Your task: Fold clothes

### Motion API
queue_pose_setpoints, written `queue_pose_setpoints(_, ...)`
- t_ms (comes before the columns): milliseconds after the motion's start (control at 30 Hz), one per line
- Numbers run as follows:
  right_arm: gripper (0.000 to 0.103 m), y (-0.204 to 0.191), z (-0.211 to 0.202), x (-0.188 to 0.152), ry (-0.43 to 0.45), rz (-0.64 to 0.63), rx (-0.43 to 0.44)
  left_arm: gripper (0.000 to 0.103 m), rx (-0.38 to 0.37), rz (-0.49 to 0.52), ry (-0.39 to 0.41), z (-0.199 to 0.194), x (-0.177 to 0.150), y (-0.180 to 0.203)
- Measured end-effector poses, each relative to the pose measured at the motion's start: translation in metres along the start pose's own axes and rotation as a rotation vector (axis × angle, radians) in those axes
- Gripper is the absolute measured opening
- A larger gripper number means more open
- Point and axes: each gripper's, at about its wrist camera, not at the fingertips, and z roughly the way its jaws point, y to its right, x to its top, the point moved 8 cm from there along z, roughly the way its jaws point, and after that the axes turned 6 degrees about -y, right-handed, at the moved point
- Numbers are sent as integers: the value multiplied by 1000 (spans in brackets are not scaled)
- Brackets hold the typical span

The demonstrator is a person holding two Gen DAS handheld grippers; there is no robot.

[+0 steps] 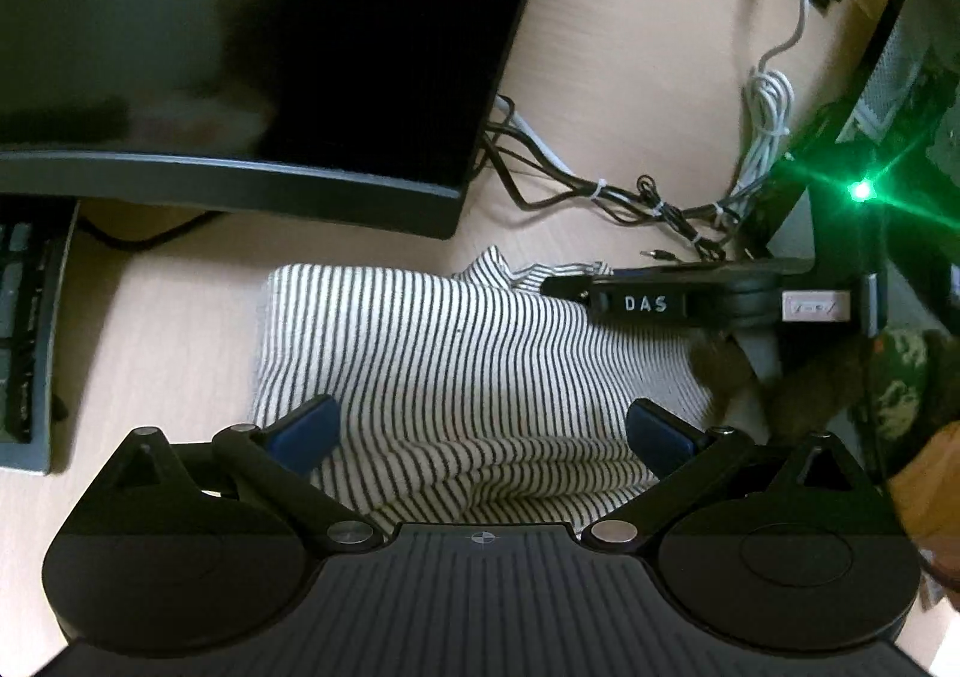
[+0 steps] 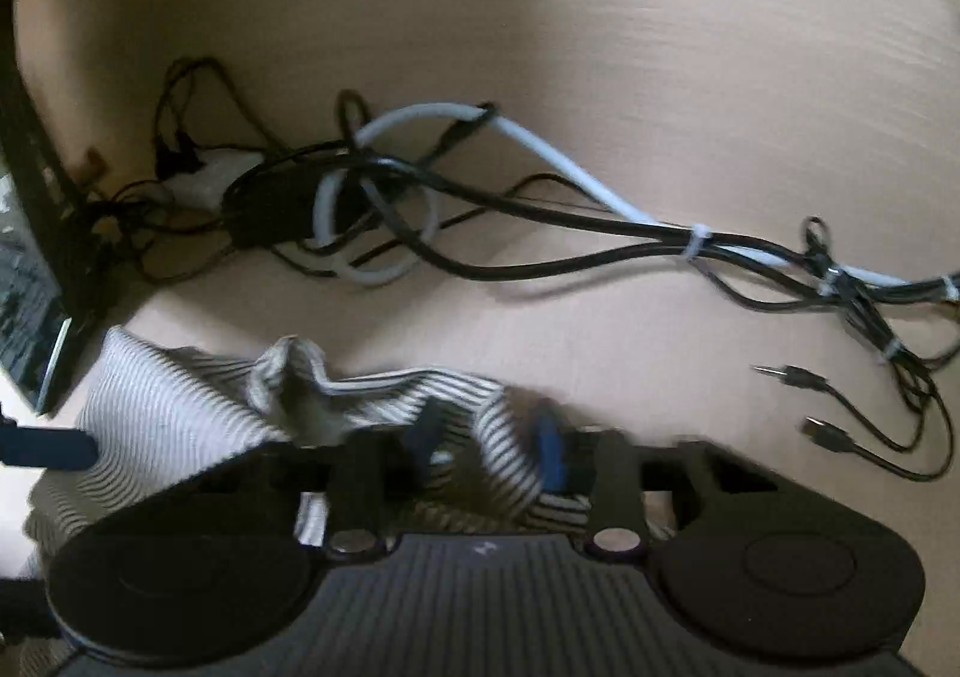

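Observation:
A black-and-white striped garment (image 1: 456, 353) lies folded on the light wooden desk (image 1: 180, 317). My left gripper (image 1: 483, 434) is open, its blue pads wide apart just above the garment's near part. My right gripper (image 2: 489, 440) has its blue pads close together on a raised fold of the striped garment (image 2: 180, 407) at its far edge. The right gripper also shows in the left wrist view (image 1: 690, 302) at the garment's far right corner. The picture is blurred around the right pads.
A dark monitor (image 1: 270, 47) stands behind the garment and a keyboard (image 1: 24, 341) lies at the left. A bundle of black and white cables (image 2: 540, 215) runs across the desk behind the garment, with loose plugs (image 2: 798, 377) at the right. A green light (image 1: 861, 191) glows at the right.

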Motion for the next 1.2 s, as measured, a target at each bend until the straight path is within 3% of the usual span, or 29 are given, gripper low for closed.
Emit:
queue_pose_setpoints(33, 9, -4, -2, 0, 2, -16, -6, 103, 0, -9, 0, -4, 0, -1)
queue_pose_setpoints(67, 6, -7, -4, 0, 4, -31, -13, 103, -2, -22, 3, -9, 1, -3)
queue_pose_setpoints(200, 6, -21, -45, 2, 66, -26, 9, 103, -52, -101, 36, -42, 0, -21)
queue_pose_setpoints(500, 5, -72, -148, -68, 94, -13, 39, 103, -110, -174, 83, -110, -1, -71)
queue_pose_setpoints(633, 5, -95, -193, -100, 106, -7, 52, 103, -159, -154, 77, -119, 3, -68)
queue_pose_setpoints(800, 5, -114, -194, -155, 35, 41, 9, 103, -244, -105, 52, -128, 3, -52)
queue_pose_setpoints(1000, 6, -129, -203, -208, -25, 113, -38, 103, -324, -26, -55, -121, -17, -34)
queue_pose_setpoints(1067, 10, -129, -218, -214, -6, 152, -42, 103, -338, 10, -120, -117, -28, -30)
queue_pose_setpoints(1133, 40, -114, -239, -211, 47, 235, -76, 103, -346, 53, -177, -117, -43, -25)
queue_pose_setpoints(1200, 55, -92, -256, -203, 100, 315, -118, 103, -364, 68, -222, -117, -55, -21)
